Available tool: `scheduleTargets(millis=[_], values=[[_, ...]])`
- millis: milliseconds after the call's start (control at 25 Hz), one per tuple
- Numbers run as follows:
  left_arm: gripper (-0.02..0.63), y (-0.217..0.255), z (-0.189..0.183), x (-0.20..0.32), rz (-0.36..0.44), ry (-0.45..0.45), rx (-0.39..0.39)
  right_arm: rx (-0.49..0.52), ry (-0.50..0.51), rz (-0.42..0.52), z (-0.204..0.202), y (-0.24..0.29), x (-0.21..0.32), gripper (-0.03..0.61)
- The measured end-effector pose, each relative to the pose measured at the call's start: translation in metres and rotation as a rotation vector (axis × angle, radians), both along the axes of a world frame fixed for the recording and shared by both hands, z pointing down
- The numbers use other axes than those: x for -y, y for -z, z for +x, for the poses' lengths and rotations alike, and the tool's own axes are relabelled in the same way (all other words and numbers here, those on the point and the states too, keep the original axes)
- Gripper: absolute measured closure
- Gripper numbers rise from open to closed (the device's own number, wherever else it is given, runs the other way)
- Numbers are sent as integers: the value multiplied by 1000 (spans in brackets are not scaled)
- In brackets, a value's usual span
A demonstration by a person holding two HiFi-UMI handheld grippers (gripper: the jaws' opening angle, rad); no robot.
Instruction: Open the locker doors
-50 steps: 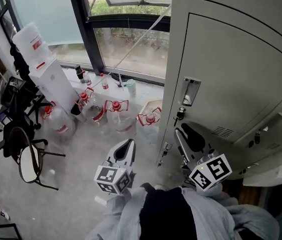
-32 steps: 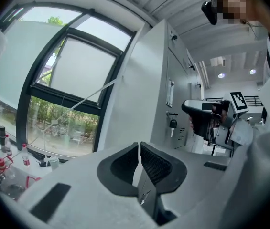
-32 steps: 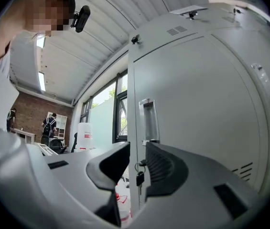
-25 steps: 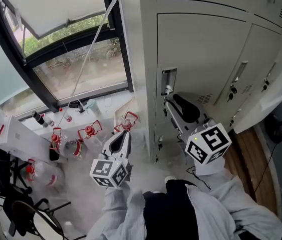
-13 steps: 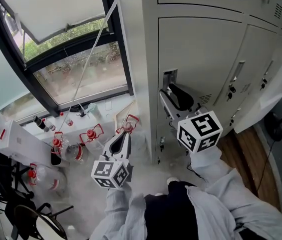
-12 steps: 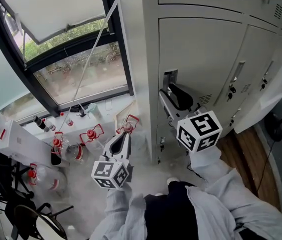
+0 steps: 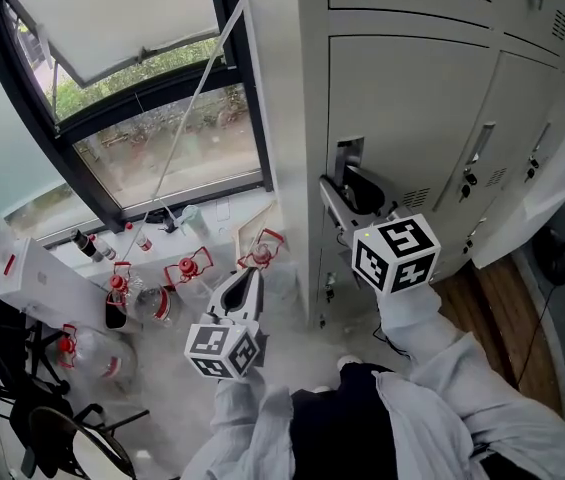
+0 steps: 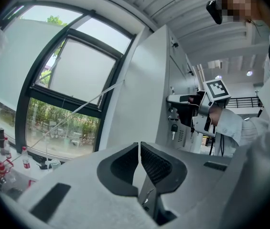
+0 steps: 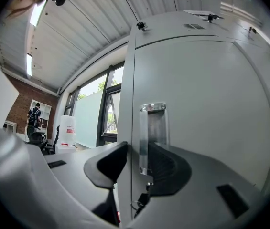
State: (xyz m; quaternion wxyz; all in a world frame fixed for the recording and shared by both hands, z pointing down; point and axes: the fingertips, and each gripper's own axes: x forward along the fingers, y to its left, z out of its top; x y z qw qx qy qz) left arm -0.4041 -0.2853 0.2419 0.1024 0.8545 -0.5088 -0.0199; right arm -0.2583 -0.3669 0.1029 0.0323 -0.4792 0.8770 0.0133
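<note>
The right gripper (image 7: 347, 196) was held level at arm's length, the sleeve reaching up from the lower frame edge and the marker cube nearest the camera. Its tips sat at the handle (image 7: 348, 154) of the leftmost locker door (image 7: 412, 118). In the right gripper view, the right gripper (image 9: 137, 163) had its jaws spread and just been opening. The upright chrome handle (image 9: 152, 132) and the door's left edge stood between them. Whether either pad touched the metal could not be told.

The left gripper (image 7: 250, 276) was held lower and to the left, also level, well apart from the locker. In the left gripper view, the left gripper (image 8: 139, 162) showed its ribbed pads pressed together with nothing between them.

The locker door (image 9: 211, 104) was pale grey, plain and smooth, with a slotted vent near its lower edge, and it lay flush with its frame. It was the end door of the row, beside the locker's side panel (image 7: 282, 118).

The black window frame (image 7: 224, 28) rose just left of that side panel. Red-capped bottles (image 7: 187, 268) stood on the floor (image 7: 162, 418) below the window. More closed doors (image 7: 522, 98) ran on to the right. Open floor lay between the person and the locker.
</note>
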Motion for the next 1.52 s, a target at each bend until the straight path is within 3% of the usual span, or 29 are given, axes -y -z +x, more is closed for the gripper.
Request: scheduleTargets(millis=[760,1240,1520], values=[[595,-18,-1,-23,-36,-44,-17,-20,-37,29,7,-1,-34,456],[595,-37,53,-41,-70,-234,-9,-19,-108,73,44,-2,-89,457],[595,-34,97,-42,-59,-331,-7,7,-36,102,67,-1,-116,457]])
